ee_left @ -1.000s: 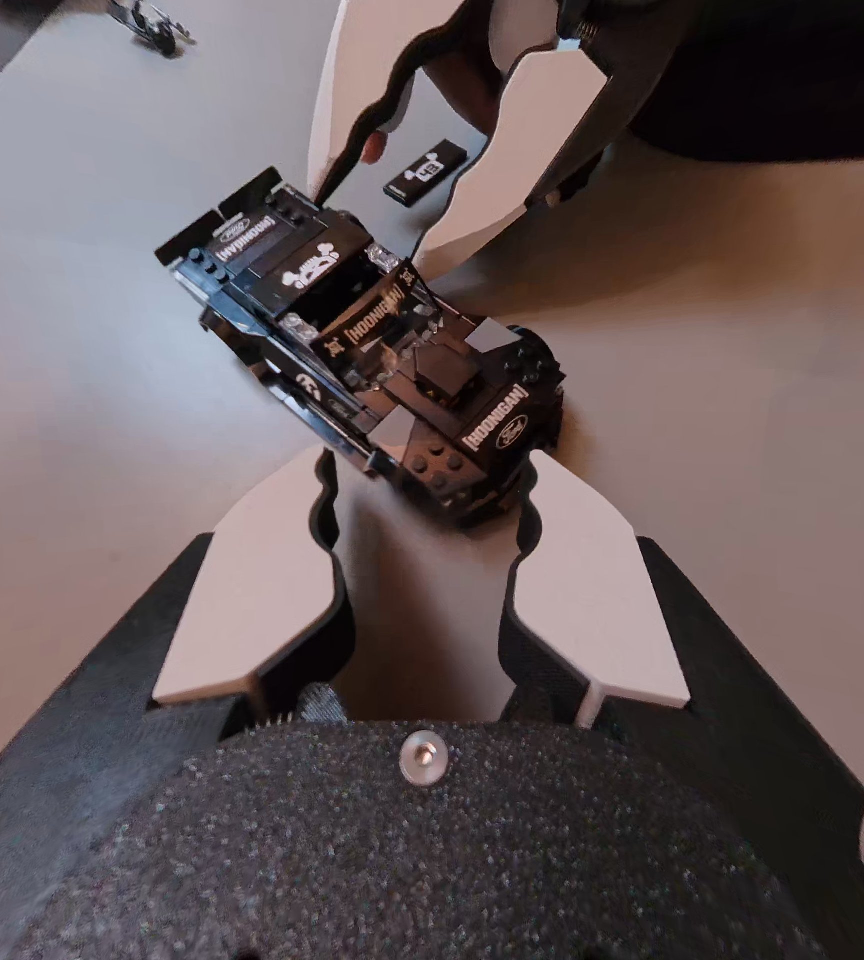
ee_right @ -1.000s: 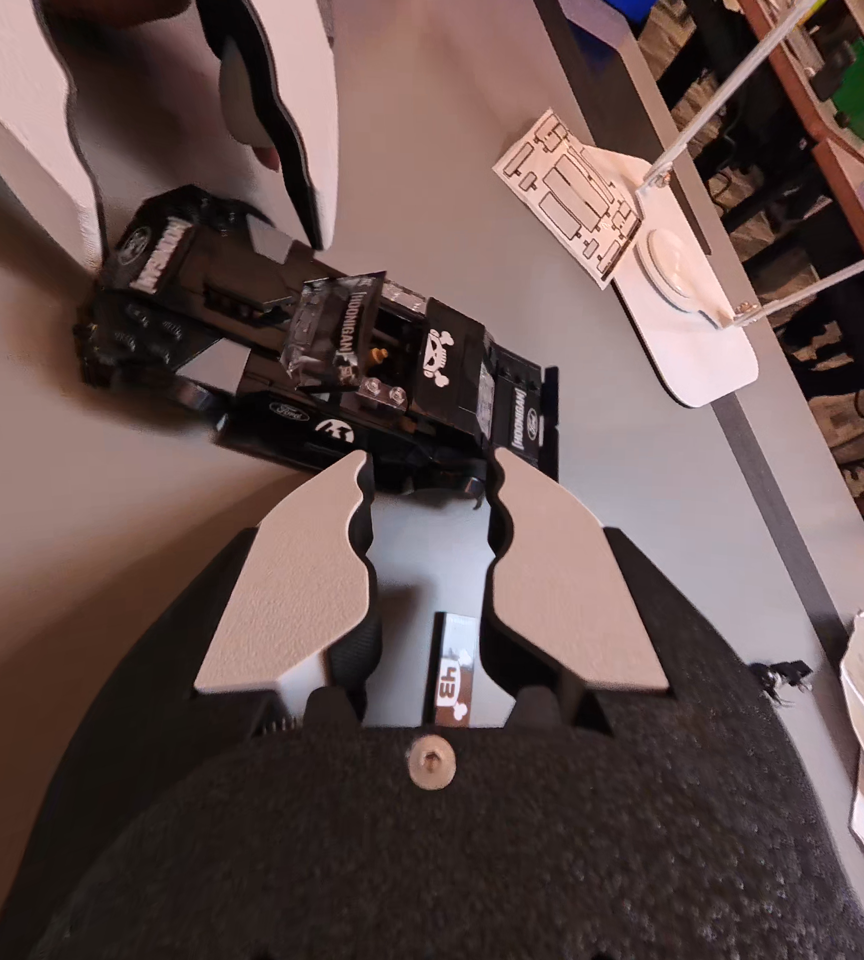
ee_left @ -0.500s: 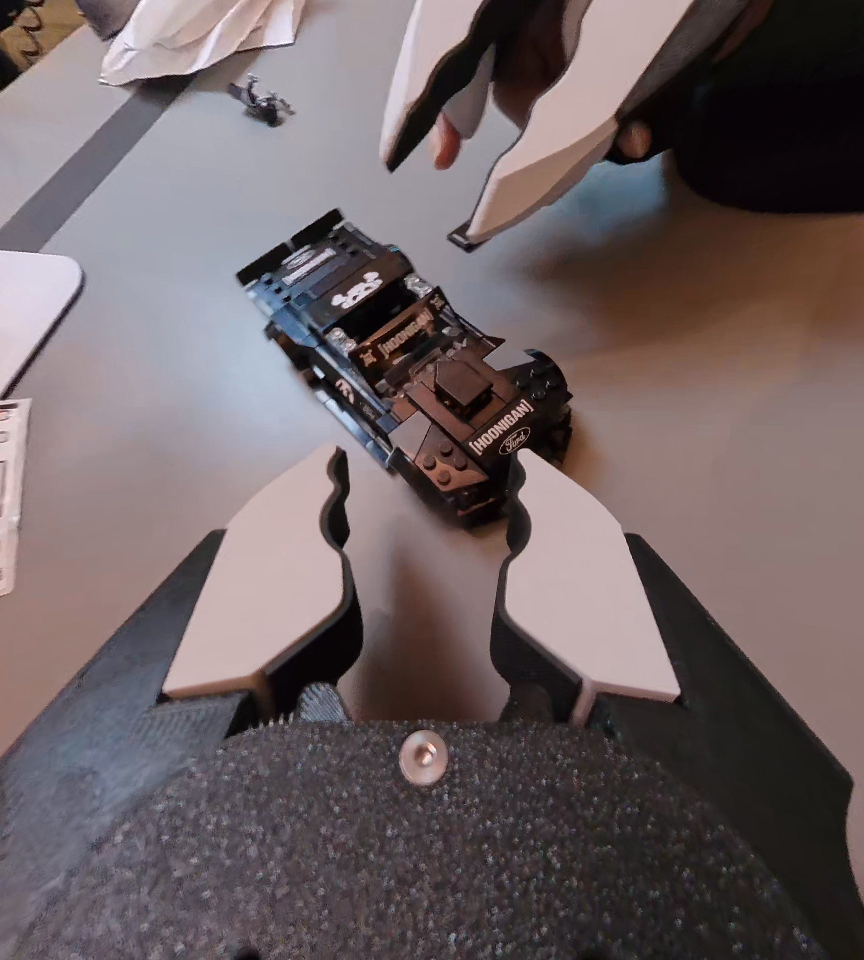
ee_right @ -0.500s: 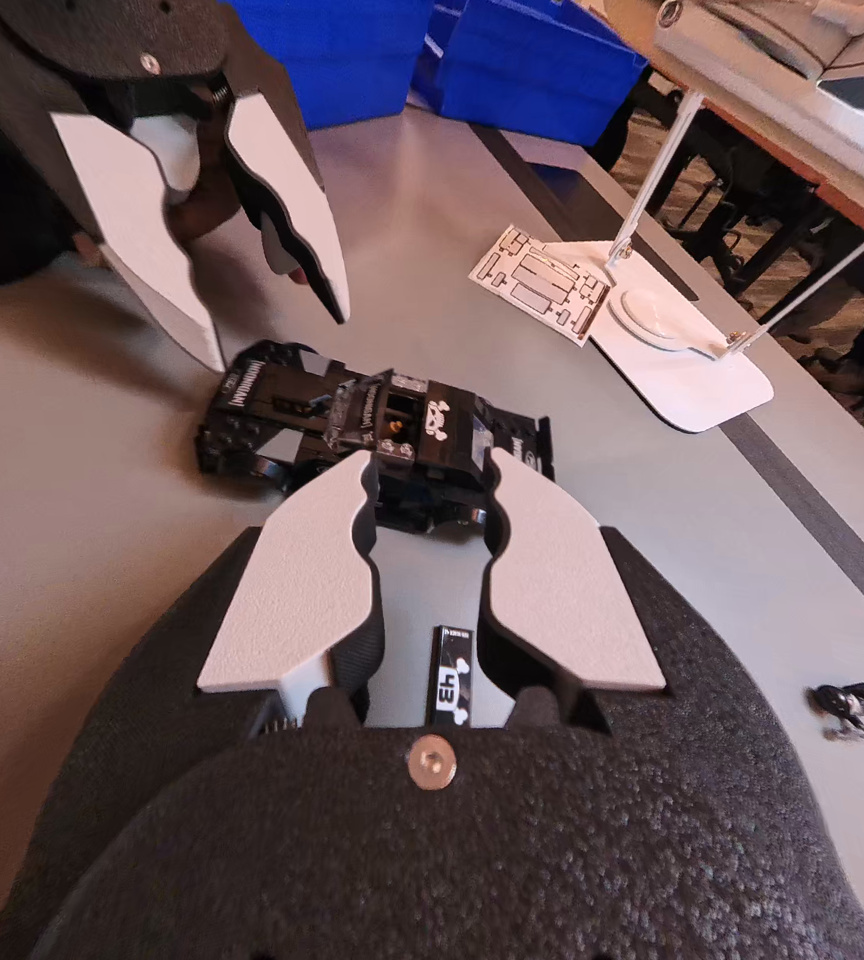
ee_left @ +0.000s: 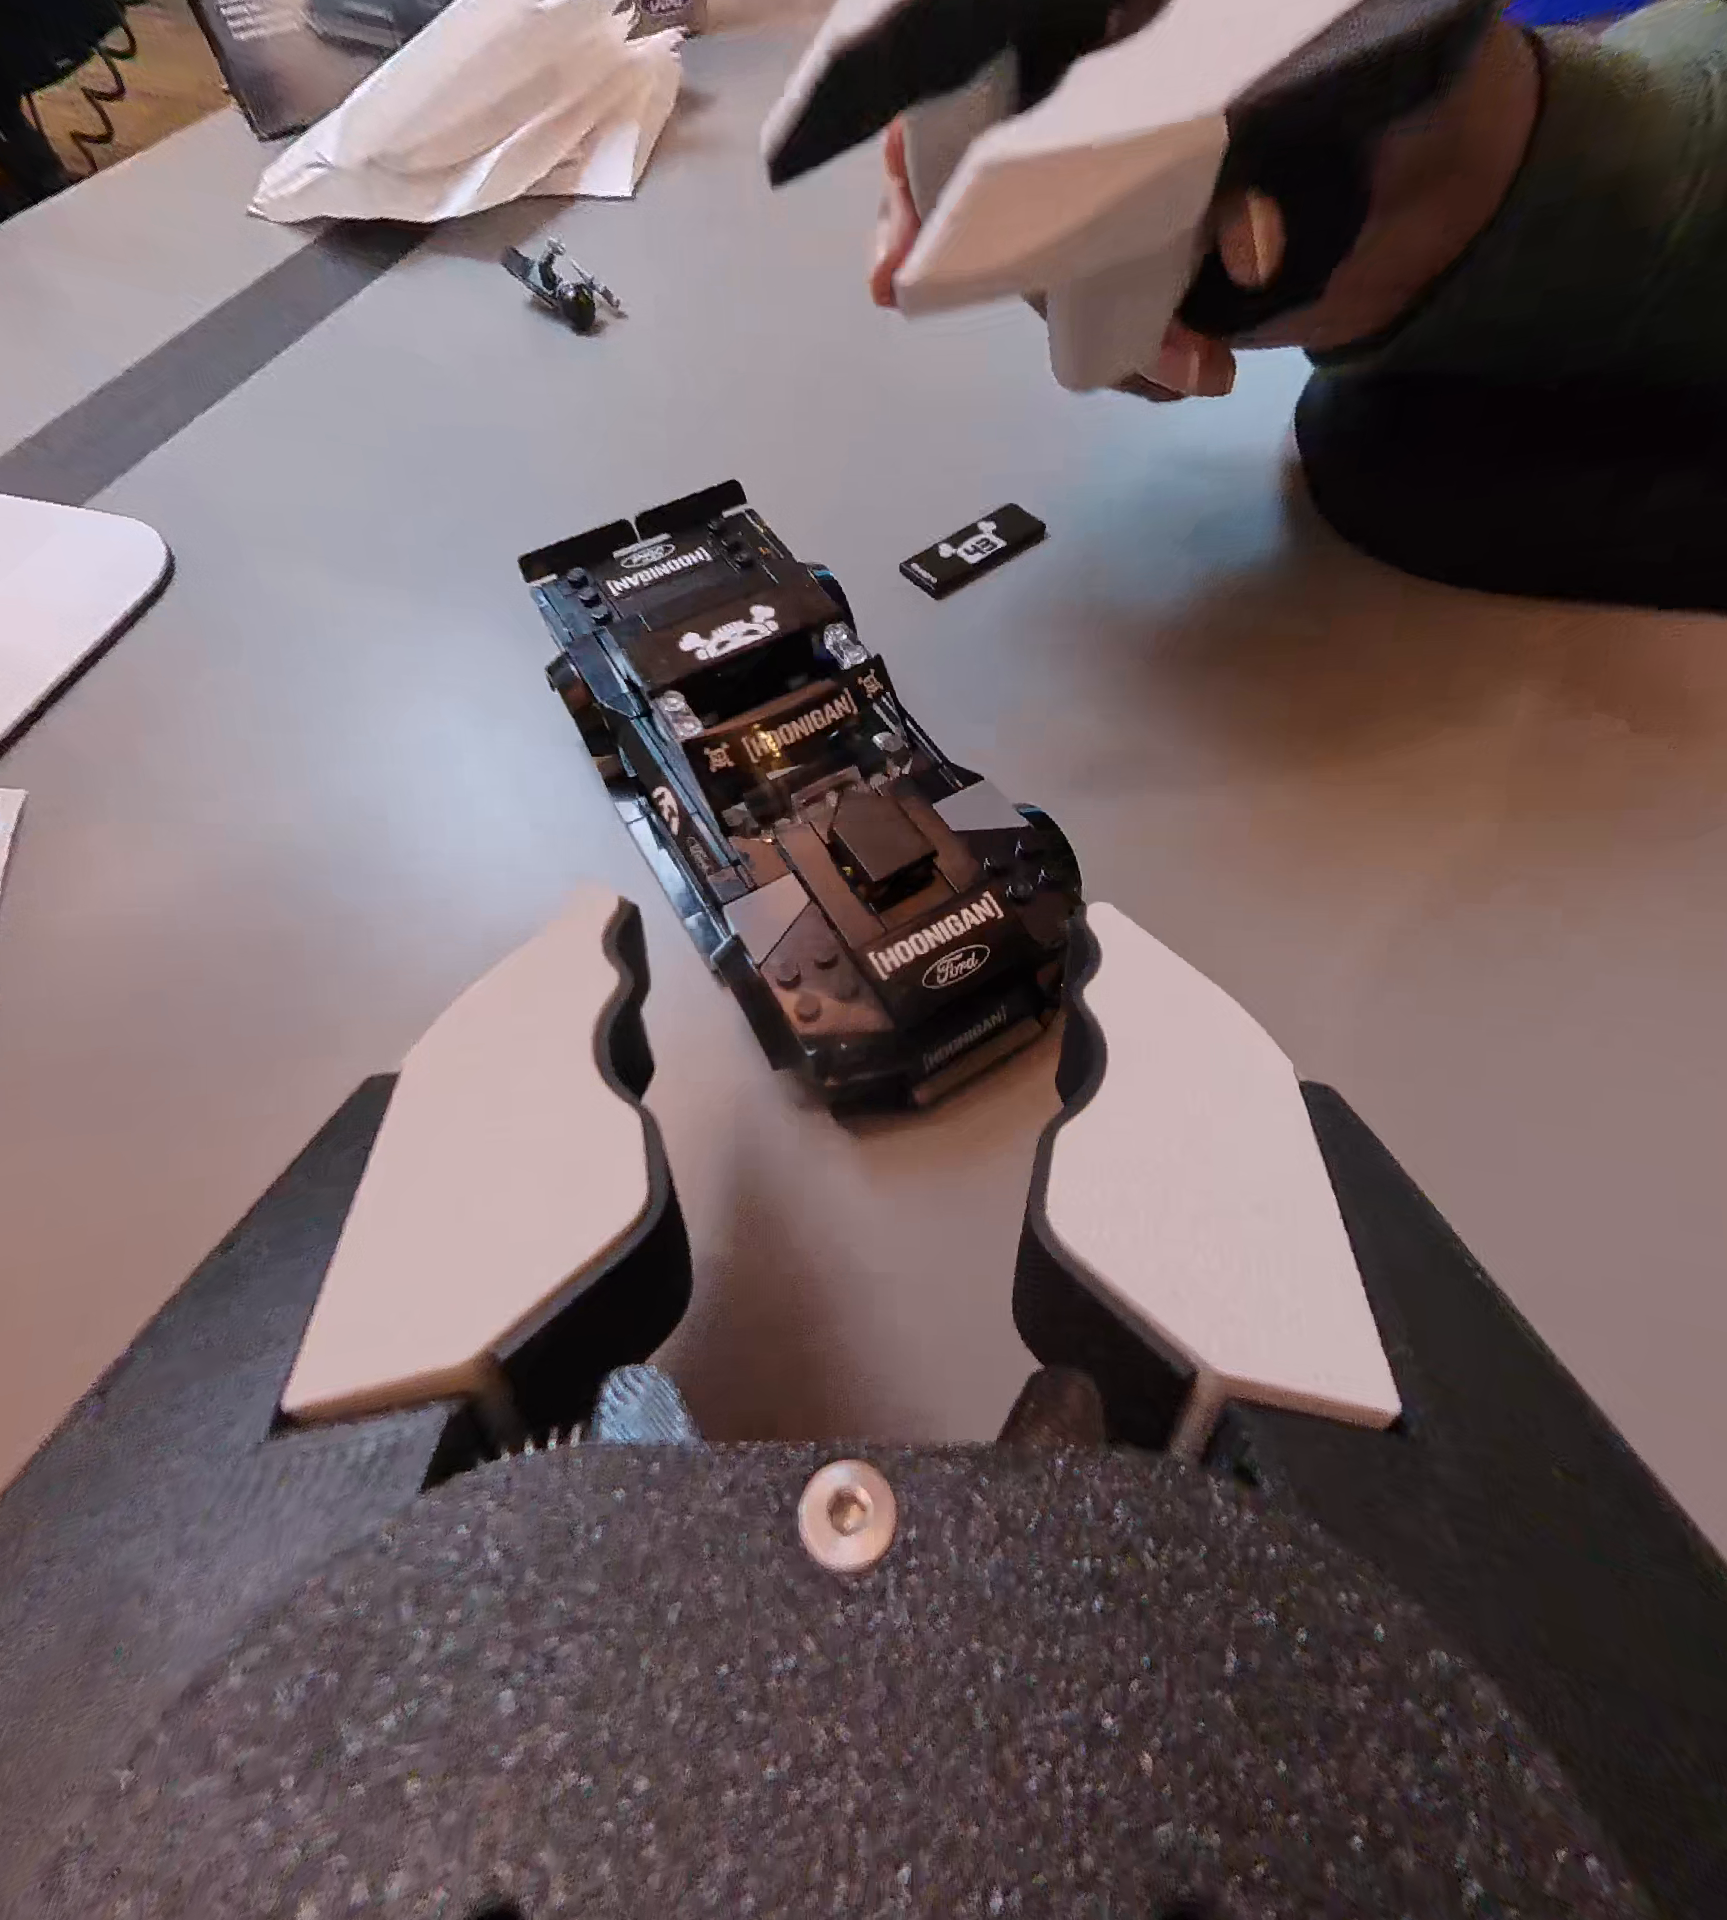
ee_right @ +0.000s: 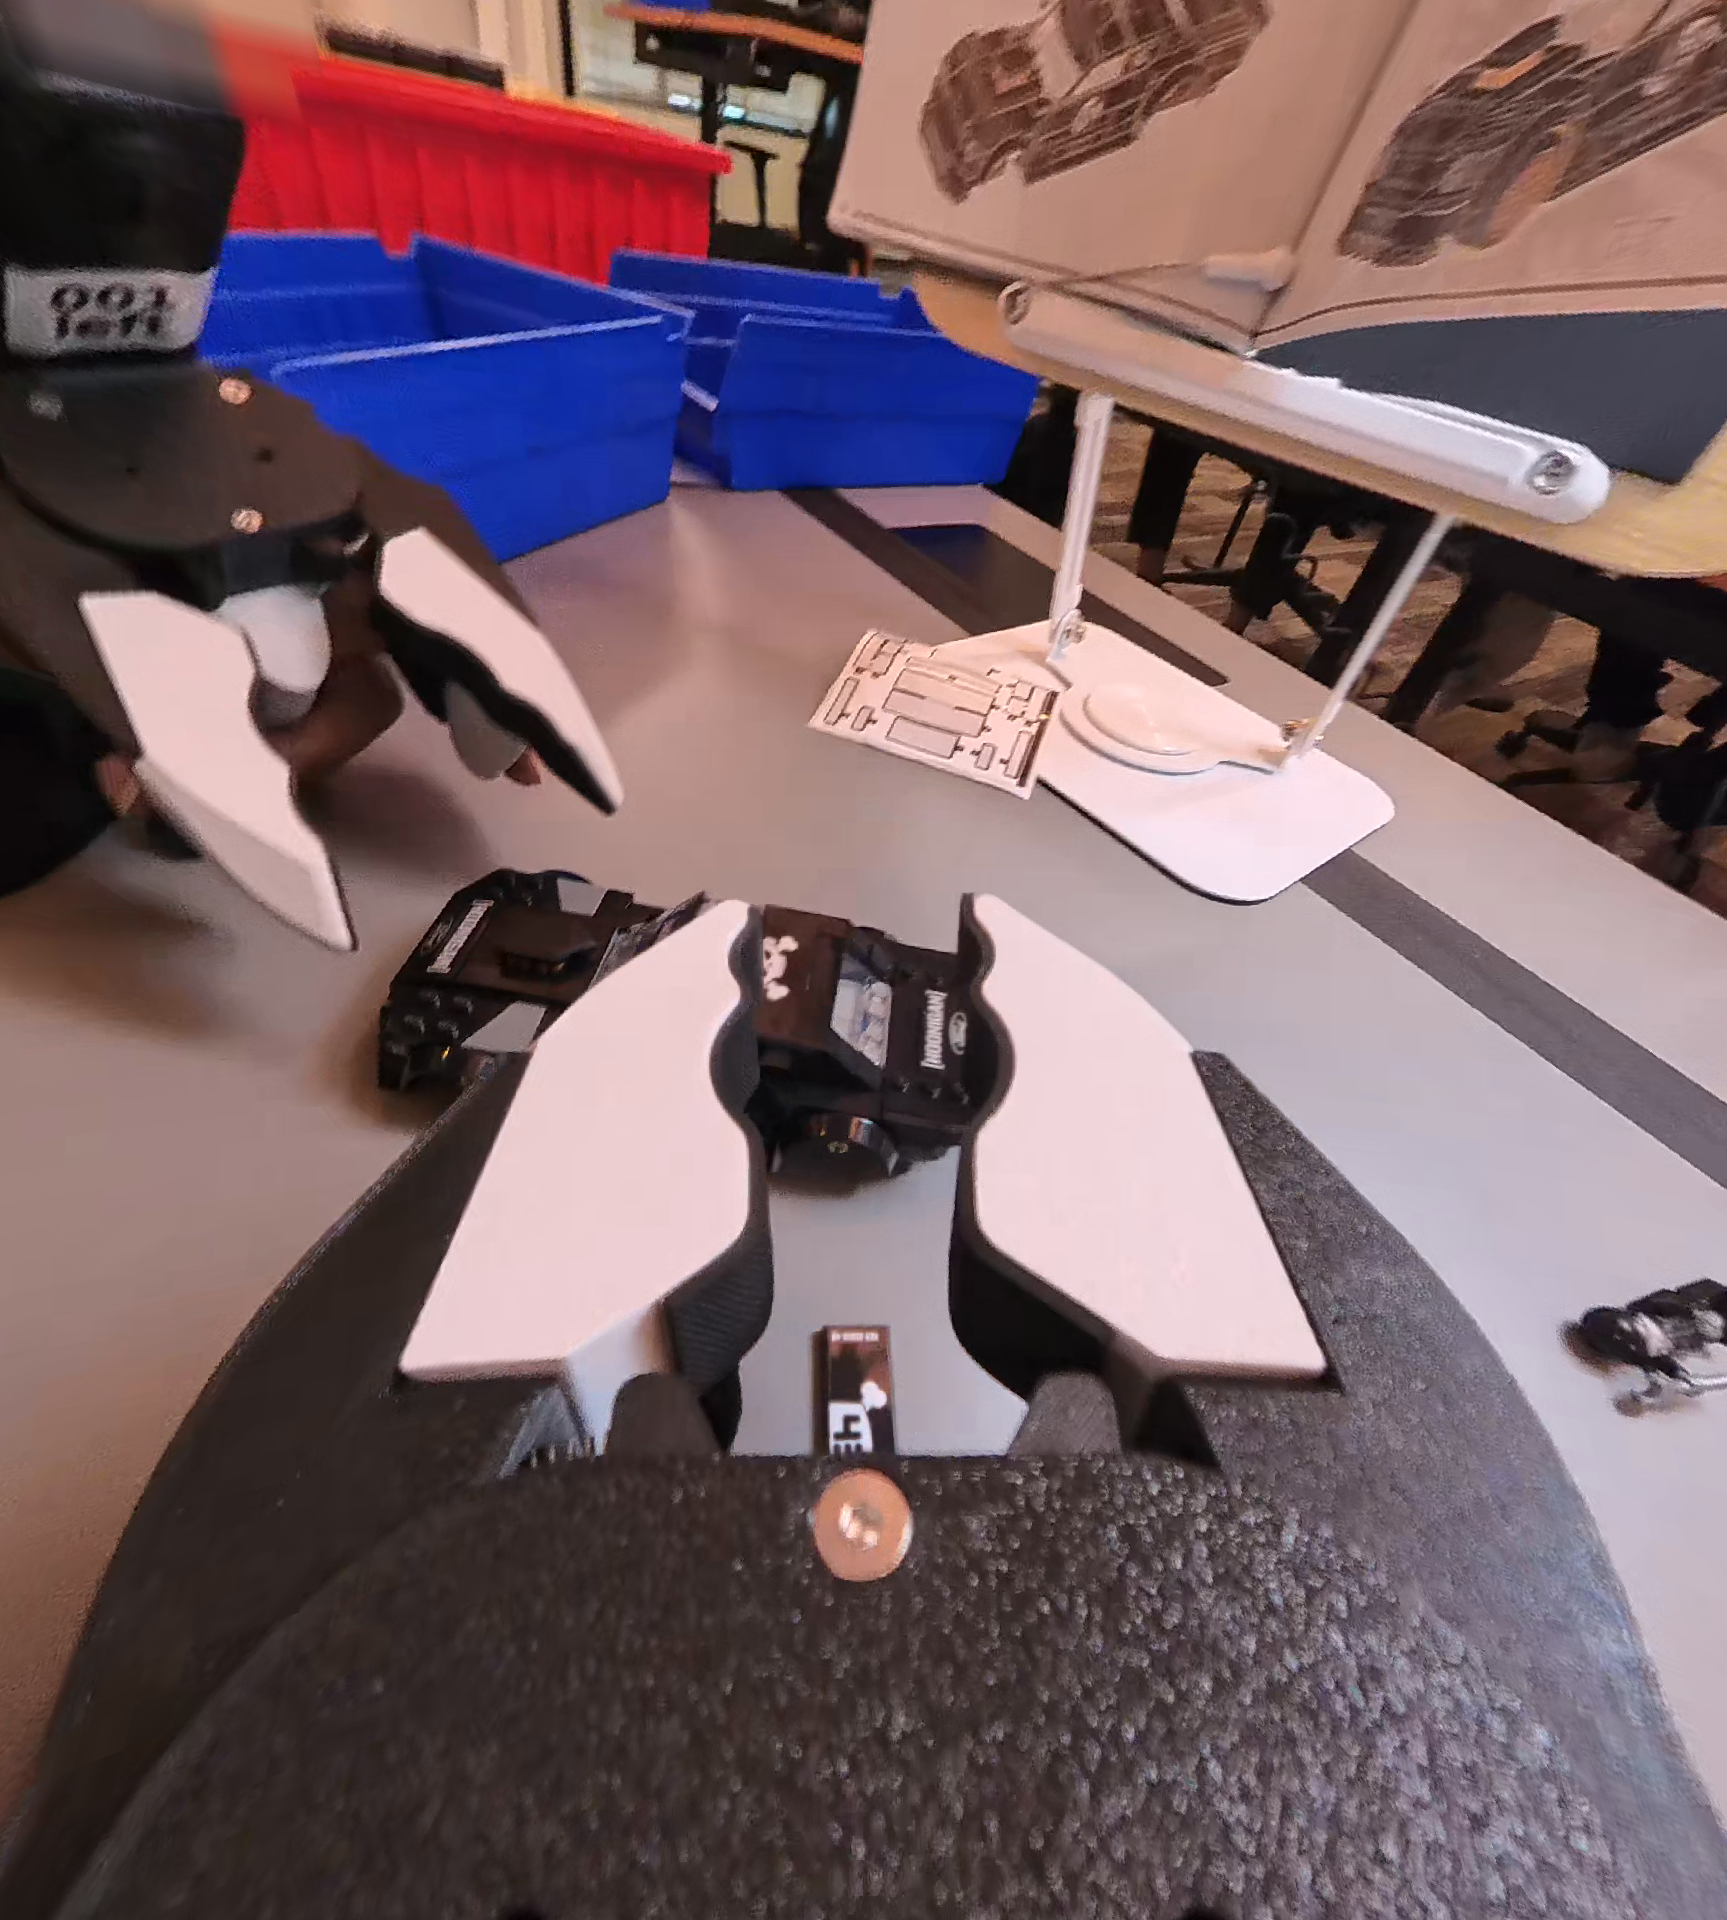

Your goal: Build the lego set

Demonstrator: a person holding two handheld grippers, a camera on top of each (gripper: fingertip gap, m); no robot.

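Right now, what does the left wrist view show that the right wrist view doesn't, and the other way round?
Only the left wrist view: the white bag and the car's front end.
Only the right wrist view: blue bins, a red bin and the booklet on its stand.
Both: car, loose tile, sticker sheet, small dark piece, and both grippers, open.

A black lego car (ee_left: 797, 800) with white decals is seen standing upright on the grey tabletop (ee_left: 1358, 935), its nose pointing toward 5 o'clock in the left wrist view. A loose flat black tile (ee_left: 973, 551) is laid at 1 o'clock from it, apart.
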